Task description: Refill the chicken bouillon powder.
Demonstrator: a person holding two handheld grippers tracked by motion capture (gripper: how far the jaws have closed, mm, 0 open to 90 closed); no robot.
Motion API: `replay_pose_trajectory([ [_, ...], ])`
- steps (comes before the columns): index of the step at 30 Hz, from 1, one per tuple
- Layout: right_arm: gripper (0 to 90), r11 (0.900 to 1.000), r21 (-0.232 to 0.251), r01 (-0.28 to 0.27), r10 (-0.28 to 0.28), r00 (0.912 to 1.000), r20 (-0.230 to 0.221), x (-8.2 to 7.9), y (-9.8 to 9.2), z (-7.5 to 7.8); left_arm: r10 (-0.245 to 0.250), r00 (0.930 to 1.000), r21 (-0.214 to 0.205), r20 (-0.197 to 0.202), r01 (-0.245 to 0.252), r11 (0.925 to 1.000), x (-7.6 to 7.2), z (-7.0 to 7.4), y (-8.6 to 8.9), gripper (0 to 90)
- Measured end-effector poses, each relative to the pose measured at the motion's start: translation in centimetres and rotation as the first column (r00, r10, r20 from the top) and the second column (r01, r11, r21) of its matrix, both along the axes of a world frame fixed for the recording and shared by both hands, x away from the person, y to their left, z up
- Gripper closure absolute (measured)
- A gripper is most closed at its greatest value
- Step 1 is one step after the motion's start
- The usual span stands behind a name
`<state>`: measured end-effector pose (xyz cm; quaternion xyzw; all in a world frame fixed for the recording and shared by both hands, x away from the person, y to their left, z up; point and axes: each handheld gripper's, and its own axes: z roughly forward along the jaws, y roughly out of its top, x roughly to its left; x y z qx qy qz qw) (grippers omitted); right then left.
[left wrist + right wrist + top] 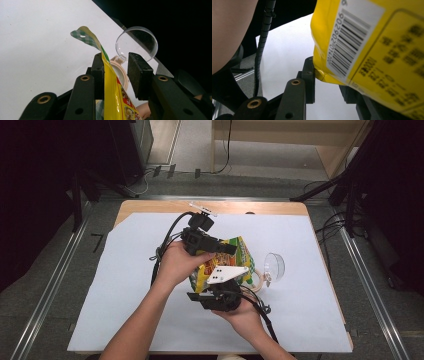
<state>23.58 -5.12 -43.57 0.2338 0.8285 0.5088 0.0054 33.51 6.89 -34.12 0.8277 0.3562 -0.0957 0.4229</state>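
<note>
Two grippers meet at a yellow packet held above the white sheet near the table's middle; the left gripper stands with jaws apart, the packet's top edge against one pad, the other pad clear of it; the right gripper has the packet's lower corner between its jaws, though whether they press it I cannot tell; a clear lidded jar lies just beside the packet.

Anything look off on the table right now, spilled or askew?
No spill visible. The yellow snack bag is held up off the white table cover between both tools. Beside it, a clear container lies tipped on its side, its beige lid hanging open. Nothing looks damaged.
</note>
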Motion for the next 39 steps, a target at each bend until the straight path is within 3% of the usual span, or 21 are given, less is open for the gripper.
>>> replay_pose_trajectory([
  [6,69.8,0.9999,-0.01,0.003,-0.003,1.0,0.007,0.0,0.0,0.0,-0.003,1.0,-0.01,-0.001,0.003,0.9999,0.2,-0.1,0.1,68.1],
  [11,69.8,0.9997,-0.026,-0.001,0.002,0.9999,0.011,0.2,0.2,0.1,0.006,0.9993,-0.019,-0.037,-0.007,0.9998,0.7,-0.2,0.4,69.7],
  [17,69.9,1.0,0.004,-0.002,0.003,0.9999,-0.011,0.5,0.0,0.3,0.012,0.9977,0.012,-0.067,-0.012,0.9999,1.3,0.0,-0.2,70.7],
  [22,69.9,0.9999,0.013,-0.004,0.004,0.9999,-0.016,0.5,-0.1,0.4,0.008,0.9984,0.022,-0.056,-0.006,0.9997,1.0,0.2,-0.4,70.8],
  [33,70.1,0.9993,0.035,-0.013,0.015,0.9991,-0.04,0.4,0.0,0.7,0.016,0.9972,0.053,-0.073,-0.012,0.9985,1.1,0.5,-0.5,71.3],
  [39,70.2,0.9994,0.031,-0.014,0.015,0.9996,-0.026,0.3,-0.1,0.6,0.017,0.9986,0.065,-0.05,-0.013,0.9978,0.8,0.6,-0.7,71.2],
])
